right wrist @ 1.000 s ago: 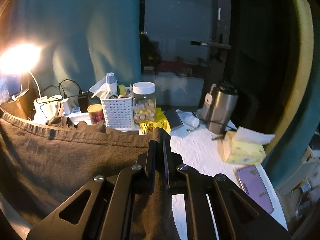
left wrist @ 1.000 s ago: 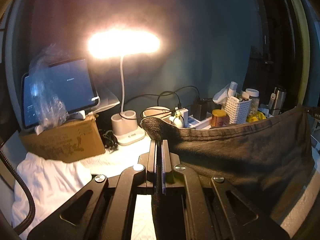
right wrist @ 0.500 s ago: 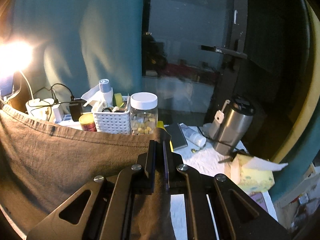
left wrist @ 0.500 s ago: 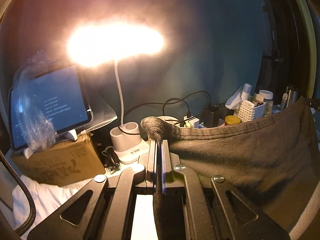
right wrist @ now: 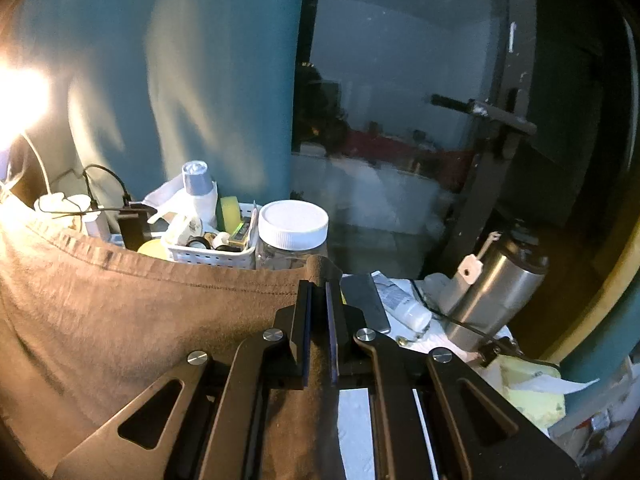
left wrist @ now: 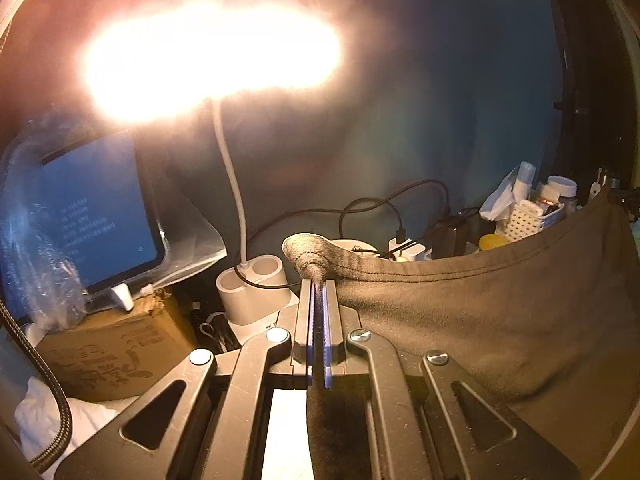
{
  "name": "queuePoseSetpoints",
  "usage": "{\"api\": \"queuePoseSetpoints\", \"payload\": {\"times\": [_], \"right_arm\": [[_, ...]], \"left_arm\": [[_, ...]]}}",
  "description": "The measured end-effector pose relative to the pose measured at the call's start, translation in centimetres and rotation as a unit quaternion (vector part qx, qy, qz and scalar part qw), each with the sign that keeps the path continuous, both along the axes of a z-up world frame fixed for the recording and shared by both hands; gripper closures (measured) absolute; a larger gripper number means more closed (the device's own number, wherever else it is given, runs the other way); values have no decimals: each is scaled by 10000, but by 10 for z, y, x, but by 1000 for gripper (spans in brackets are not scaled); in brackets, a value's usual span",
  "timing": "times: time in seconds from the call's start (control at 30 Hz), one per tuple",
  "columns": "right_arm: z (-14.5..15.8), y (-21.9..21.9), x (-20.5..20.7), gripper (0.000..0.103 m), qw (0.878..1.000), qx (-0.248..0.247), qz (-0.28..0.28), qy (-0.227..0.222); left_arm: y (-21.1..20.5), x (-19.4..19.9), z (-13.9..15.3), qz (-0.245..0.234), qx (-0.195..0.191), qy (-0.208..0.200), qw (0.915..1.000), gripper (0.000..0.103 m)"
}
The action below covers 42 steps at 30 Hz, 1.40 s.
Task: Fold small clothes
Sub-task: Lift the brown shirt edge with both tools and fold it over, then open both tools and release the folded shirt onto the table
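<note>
The brown garment (left wrist: 500,312) is hanging stretched between the two claws, its stitched hem running as a sagging upper edge above the desk (right wrist: 352,420). Its lower part is running out of both pictures, so the garment's kind and full shape are not showing. The cloth is screening most of the desk behind it: only the tops of a white lattice basket (right wrist: 216,254) and a white-lidded clear jar (right wrist: 292,232) are peeking over the hem.

The left claw (left wrist: 319,284) is clenching one corner of the hem, with a rounded lump of cloth bulging just past its fingertips; the jaws are standing all but together on the fabric. The right claw (right wrist: 319,286) is gripping the other corner, the cloth filling the narrow gap between its blue-lined pads and trailing down under it.

Beyond the left claw a lit desk lamp (left wrist: 212,52) is flaring so strongly that its head is washing out, above its white base (left wrist: 254,292). To its left a tablet (left wrist: 92,216) is glowing blue on a cardboard box (left wrist: 116,356), partly veiled by clear plastic, its text too blurred to read. Right of the right claw a steel tumbler (right wrist: 496,284) is standing, and a yellow tissue pack (right wrist: 532,388) is lying half cut off.
</note>
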State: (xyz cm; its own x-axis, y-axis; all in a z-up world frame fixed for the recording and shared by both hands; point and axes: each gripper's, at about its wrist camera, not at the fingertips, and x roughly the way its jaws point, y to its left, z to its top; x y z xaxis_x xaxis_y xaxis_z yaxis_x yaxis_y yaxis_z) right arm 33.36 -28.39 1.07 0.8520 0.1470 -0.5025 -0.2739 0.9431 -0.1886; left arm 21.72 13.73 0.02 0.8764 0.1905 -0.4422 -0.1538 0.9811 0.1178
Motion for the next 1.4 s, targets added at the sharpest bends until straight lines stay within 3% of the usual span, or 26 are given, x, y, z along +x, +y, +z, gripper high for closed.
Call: {"api": "queuePoseSetpoints", "payload": {"times": [0.53, 0.67, 0.77, 0.83, 0.9, 0.93, 1.23, 1.3, 1.37, 1.4], "right_arm": [[-57, 8, 41, 95, 9981, -315, -320, 412], [-67, 8, 45, 95, 9970, -358, -413, 552], [-71, 9, 48, 95, 9964, -376, -326, 693], [-70, 8, 47, 86, 9961, -351, -368, 718], [-67, 6, 44, 52, 9963, -296, -438, 676], [-65, 5, 41, 48, 9965, -260, -454, 647], [-58, -9, 16, 48, 9955, -208, -603, 702], [-57, -15, 7, 48, 9950, -136, -664, 728], [-58, -21, -1, 48, 9947, -79, -703, 748], [-57, -24, -7, 48, 9944, -66, -722, 767]], "left_arm": [[17, 27, -73, 491, -205, 1067, 9929, 101], [30, 29, -85, 722, -476, 1364, 9869, 100], [34, 24, -84, 801, -612, 1349, 9857, 100], [34, 20, -82, 812, -646, 1339, 9856, 100], [31, 15, -81, 787, -653, 1336, 9857, 100], [30, 12, -81, 778, -669, 1350, 9855, 100], [28, -11, -83, 745, -1182, 1452, 9795, 100], [26, -18, -82, 713, -1277, 1438, 9787, 93], [23, -27, -79, 699, -1316, 1329, 9799, 67], [21, -31, -77, 710, -1292, 1253, 9811, 63]]}}
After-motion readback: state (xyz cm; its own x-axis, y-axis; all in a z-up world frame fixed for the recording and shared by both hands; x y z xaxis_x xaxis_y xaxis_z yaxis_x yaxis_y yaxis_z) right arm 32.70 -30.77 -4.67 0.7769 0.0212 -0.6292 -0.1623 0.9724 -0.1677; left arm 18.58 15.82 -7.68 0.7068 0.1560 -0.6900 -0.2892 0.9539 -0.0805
